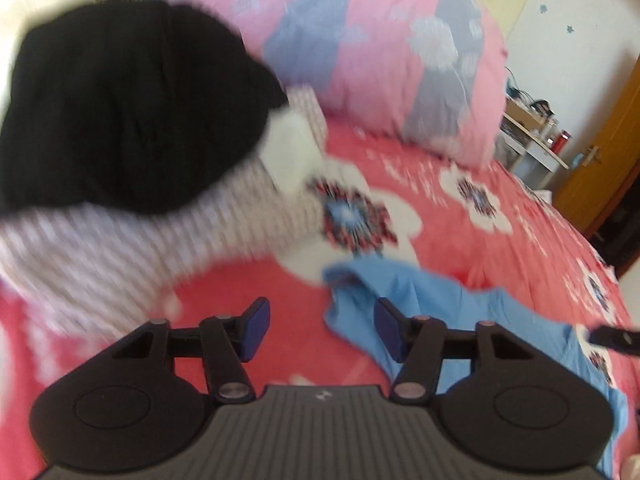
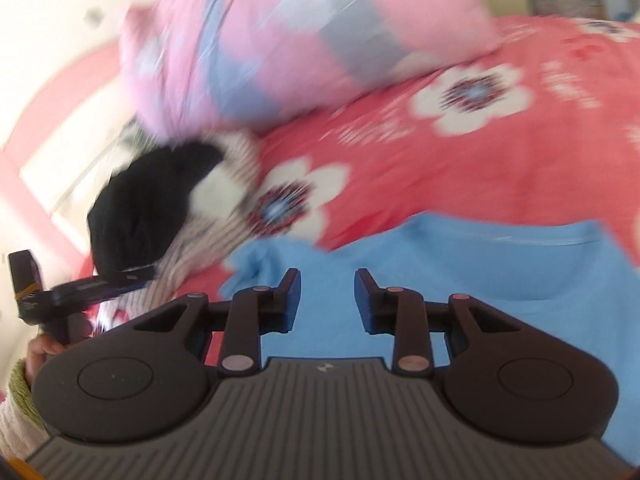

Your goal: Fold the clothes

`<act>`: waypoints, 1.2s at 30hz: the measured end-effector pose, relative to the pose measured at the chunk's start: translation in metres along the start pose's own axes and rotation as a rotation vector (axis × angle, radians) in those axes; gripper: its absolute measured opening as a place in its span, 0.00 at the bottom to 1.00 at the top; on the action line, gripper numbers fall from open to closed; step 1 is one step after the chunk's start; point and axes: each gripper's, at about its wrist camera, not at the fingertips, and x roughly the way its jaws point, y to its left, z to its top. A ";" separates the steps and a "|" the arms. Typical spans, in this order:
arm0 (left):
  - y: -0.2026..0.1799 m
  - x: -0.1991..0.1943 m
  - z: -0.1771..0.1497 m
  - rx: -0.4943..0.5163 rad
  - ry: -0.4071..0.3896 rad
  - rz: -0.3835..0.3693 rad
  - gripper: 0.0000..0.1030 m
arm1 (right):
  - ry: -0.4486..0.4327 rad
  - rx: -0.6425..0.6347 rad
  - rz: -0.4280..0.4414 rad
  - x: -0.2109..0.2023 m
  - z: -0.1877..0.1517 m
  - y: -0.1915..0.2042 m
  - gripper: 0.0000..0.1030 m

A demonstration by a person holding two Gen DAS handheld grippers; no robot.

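A light blue T-shirt (image 2: 480,272) lies spread on the red flowered bedsheet (image 2: 460,184). My right gripper (image 2: 328,300) hovers over it, jaws open with nothing gripped between them. In the left wrist view the blue T-shirt (image 1: 440,308) reaches under the right finger of my left gripper (image 1: 322,328), which is open and empty above the sheet (image 1: 500,248). To its left a black garment (image 1: 120,112) sits on a striped grey-white one (image 1: 120,248); this pile (image 2: 148,208) also shows in the right wrist view. The picture is blurred.
A bulky pink and blue quilt (image 1: 380,52) is heaped at the back of the bed. A shelf with small items (image 1: 536,132) and a wooden door (image 1: 600,160) stand beyond the bed's right edge. A hand (image 2: 44,348) holds the left gripper's body (image 2: 80,292).
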 end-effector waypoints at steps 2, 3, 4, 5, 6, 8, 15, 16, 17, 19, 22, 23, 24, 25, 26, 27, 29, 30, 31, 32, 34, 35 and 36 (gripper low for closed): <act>-0.008 0.017 -0.011 0.059 -0.012 0.010 0.47 | 0.036 -0.013 0.019 0.028 0.000 0.026 0.28; -0.013 0.025 -0.016 0.090 -0.020 0.016 0.43 | 0.049 -0.021 0.027 0.039 0.000 0.038 0.28; -0.017 0.033 -0.020 0.121 -0.028 0.023 0.40 | 0.058 -0.031 0.031 0.049 0.001 0.049 0.28; -0.021 0.041 -0.025 0.152 -0.036 0.029 0.39 | 0.064 -0.042 0.033 0.058 0.003 0.058 0.28; -0.025 0.047 -0.028 0.174 -0.044 0.040 0.39 | 0.067 -0.052 0.036 0.066 0.005 0.066 0.28; -0.030 0.056 -0.030 0.201 -0.057 0.071 0.34 | 0.069 -0.054 0.046 0.079 0.011 0.077 0.28; -0.021 0.064 -0.033 0.097 -0.084 0.069 0.05 | 0.046 -0.069 0.040 0.102 0.022 0.085 0.28; -0.021 0.058 -0.035 0.074 -0.083 0.067 0.05 | 0.043 -0.079 0.035 0.102 0.023 0.085 0.28; -0.020 0.052 -0.038 0.049 -0.080 0.061 0.05 | 0.043 -0.097 0.027 0.103 0.025 0.085 0.28; -0.017 0.043 -0.046 0.003 -0.076 0.045 0.05 | 0.050 -0.146 0.008 0.105 0.029 0.088 0.28; -0.013 0.032 -0.060 -0.054 -0.072 0.024 0.05 | 0.092 -0.281 0.000 0.116 0.033 0.103 0.28; -0.013 0.031 -0.063 -0.057 -0.074 0.025 0.05 | 0.108 -0.335 -0.011 0.122 0.033 0.110 0.28; -0.013 0.030 -0.066 -0.054 -0.082 0.026 0.05 | 0.126 -0.388 -0.017 0.130 0.034 0.118 0.28; -0.015 0.029 -0.068 -0.044 -0.095 0.028 0.05 | 0.141 -0.436 -0.022 0.139 0.033 0.125 0.28; -0.016 0.029 -0.070 -0.031 -0.108 0.031 0.05 | 0.153 -0.481 -0.029 0.148 0.033 0.132 0.28; -0.017 0.029 -0.073 -0.020 -0.118 0.034 0.05 | 0.165 -0.525 -0.036 0.158 0.032 0.139 0.28; -0.019 0.030 -0.077 0.002 -0.136 0.030 0.05 | 0.197 -0.604 -0.049 0.180 0.032 0.153 0.28; -0.019 0.030 -0.077 0.008 -0.139 0.024 0.05 | 0.215 -0.643 -0.061 0.192 0.031 0.160 0.28; -0.020 0.030 -0.078 0.011 -0.142 0.018 0.05 | 0.237 -0.681 -0.075 0.204 0.030 0.166 0.29; -0.020 0.031 -0.078 0.014 -0.145 0.013 0.05 | 0.261 -0.712 -0.092 0.216 0.029 0.172 0.30; -0.019 0.031 -0.080 0.019 -0.149 0.003 0.05 | 0.306 -0.766 -0.126 0.238 0.027 0.181 0.43; -0.019 0.031 -0.080 0.020 -0.151 -0.004 0.05 | 0.331 -0.789 -0.143 0.249 0.026 0.184 0.48; -0.019 0.031 -0.081 0.022 -0.154 -0.012 0.05 | 0.359 -0.808 -0.161 0.260 0.024 0.186 0.53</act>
